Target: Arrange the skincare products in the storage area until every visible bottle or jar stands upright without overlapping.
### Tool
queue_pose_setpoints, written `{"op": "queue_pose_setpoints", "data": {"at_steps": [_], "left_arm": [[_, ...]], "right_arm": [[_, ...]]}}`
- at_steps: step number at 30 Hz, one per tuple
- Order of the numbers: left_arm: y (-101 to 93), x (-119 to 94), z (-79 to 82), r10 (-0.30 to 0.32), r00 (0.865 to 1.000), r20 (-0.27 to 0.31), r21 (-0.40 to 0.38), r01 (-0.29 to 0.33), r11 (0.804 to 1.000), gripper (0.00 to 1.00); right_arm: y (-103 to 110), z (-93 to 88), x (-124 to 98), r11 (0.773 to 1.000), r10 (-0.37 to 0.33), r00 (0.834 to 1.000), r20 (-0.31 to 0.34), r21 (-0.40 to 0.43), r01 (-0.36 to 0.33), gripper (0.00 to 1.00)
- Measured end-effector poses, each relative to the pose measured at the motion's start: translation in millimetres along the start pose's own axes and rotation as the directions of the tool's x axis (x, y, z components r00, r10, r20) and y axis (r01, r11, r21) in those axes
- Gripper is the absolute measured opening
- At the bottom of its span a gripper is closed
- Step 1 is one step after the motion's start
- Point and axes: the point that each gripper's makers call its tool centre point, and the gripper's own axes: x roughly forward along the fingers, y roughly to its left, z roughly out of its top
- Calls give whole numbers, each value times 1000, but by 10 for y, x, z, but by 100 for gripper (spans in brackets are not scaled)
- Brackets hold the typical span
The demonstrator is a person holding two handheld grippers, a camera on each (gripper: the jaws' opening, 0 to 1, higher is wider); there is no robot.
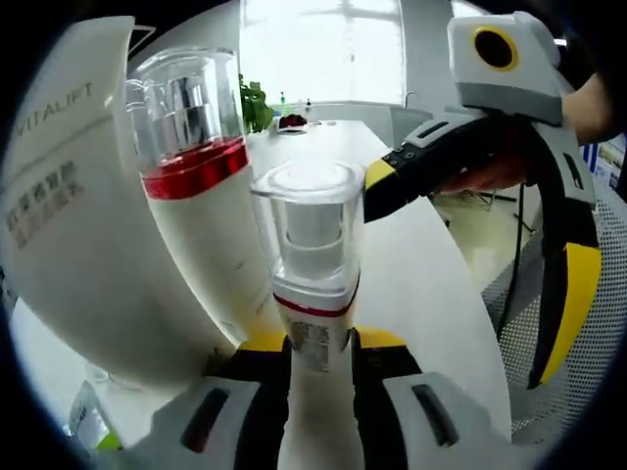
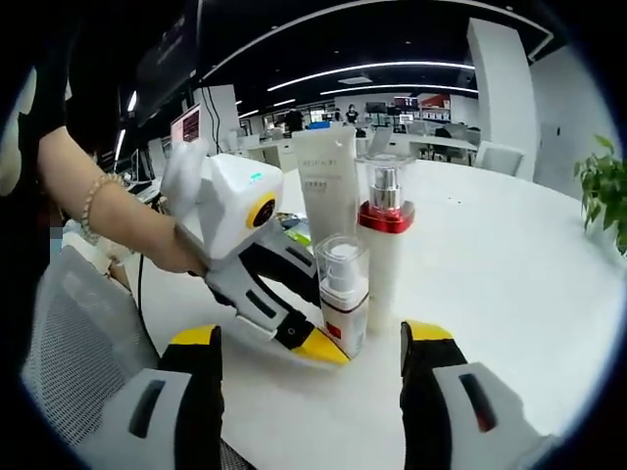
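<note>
The left tool (image 1: 318, 377) is clenched on the small bottle (image 1: 313, 264), its jaws pinching the lower body just under the red band, low enough, I judge, to keep the bottle upright on the white table (image 1: 421, 284) while it is set beside its neighbours. The right tool (image 2: 309, 377) is released, jaws spread wide and holding nothing, seemingly waiting in front of the group. Just behind the small bottle stands the tall bottle (image 1: 201, 206) with a red collar and clear cap, and behind that a white tube (image 1: 69, 196) on end. The left gripper view shows the grip close up, while the right gripper view shows the small bottle (image 2: 343, 294), tall bottle (image 2: 384, 230) and tube (image 2: 326, 181) all upright, and a green plant (image 2: 602, 186) at the far edge.
</note>
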Motion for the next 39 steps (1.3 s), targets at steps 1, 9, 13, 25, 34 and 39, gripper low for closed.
{"op": "queue_pose_setpoints", "data": {"at_steps": [1, 9, 13, 25, 34, 39], "left_arm": [[2, -3, -4, 0, 1000, 1, -3, 0, 1000, 22], [-9, -58, -60, 2, 1000, -11, -8, -2, 1000, 24], [-13, -138, -46, 6, 1000, -13, -21, -6, 1000, 27], [-27, -429, -153, 33, 999, -11, -102, -34, 994, 41], [-54, -676, -222, 72, 997, -1, -199, -71, 978, 50], [-68, -799, -281, 91, 996, 3, -240, -88, 967, 56]], "right_arm": [[0, 1, -1, 1000, 0, 1000, 0, 0, 0, 74], [22, 16, 9, 1000, 0, 1000, 0, -4, 0, 75], [54, 49, 6, 1000, 2, 1000, 2, -9, -2, 75], [147, 108, -40, 1000, 3, 1000, 9, -27, -2, 79], [204, 158, -89, 999, 5, 1000, 13, -43, -5, 82], [259, 153, -111, 999, 11, 1000, 8, -46, -11, 84]]}}
